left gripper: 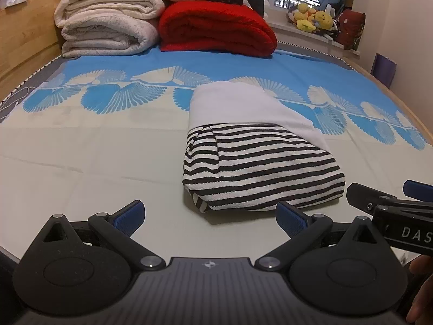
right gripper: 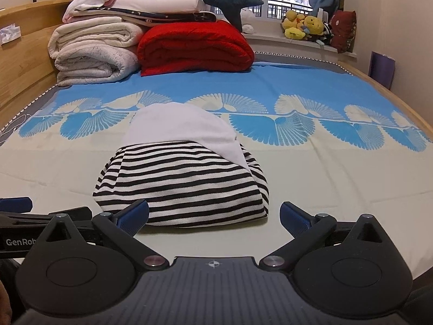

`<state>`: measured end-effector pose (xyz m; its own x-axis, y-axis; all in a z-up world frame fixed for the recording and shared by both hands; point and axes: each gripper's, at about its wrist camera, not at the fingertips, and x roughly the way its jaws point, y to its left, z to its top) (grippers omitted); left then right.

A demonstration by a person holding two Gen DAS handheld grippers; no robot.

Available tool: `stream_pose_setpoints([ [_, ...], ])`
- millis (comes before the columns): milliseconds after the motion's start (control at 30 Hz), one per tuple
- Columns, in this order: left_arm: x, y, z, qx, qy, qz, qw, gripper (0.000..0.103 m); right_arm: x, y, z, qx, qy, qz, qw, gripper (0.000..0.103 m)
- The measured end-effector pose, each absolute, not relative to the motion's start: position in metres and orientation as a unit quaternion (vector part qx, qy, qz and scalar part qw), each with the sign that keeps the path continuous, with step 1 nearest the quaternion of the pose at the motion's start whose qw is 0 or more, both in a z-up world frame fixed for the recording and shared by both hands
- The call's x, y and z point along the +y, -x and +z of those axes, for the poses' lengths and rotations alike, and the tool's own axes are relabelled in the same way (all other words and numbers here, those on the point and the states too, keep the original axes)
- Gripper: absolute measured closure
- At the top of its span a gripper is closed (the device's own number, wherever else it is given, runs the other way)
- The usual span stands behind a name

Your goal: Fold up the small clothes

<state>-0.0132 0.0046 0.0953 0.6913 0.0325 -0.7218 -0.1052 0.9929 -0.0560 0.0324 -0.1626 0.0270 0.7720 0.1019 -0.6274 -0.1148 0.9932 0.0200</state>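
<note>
Bedsheet [right gripper: 81, 168], cream with blue fans, is spread under the folded striped garment [right gripper: 184, 187]; blankets [right gripper: 194, 46] are stacked behind, perhaps toys by the window. Left gripper [left gripper: 209, 214] and right gripper [right gripper: 213, 215] are held spread, empty.

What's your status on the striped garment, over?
Left gripper open, right gripper open, both empty. Striped garment folded on the bed sheet, white cloth draped over its far end. Nothing between grippers and bundle.
</note>
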Motion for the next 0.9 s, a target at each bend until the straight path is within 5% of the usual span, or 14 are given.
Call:
stream_pose_setpoints([
  [900, 0.0042, 0.012, 0.0947, 0.392, 0.049, 0.038, 0.918, 0.0, -0.1619, -0.0326, 0.0273, 0.331, 0.013, 0.057, 0.942, 0.001],
])
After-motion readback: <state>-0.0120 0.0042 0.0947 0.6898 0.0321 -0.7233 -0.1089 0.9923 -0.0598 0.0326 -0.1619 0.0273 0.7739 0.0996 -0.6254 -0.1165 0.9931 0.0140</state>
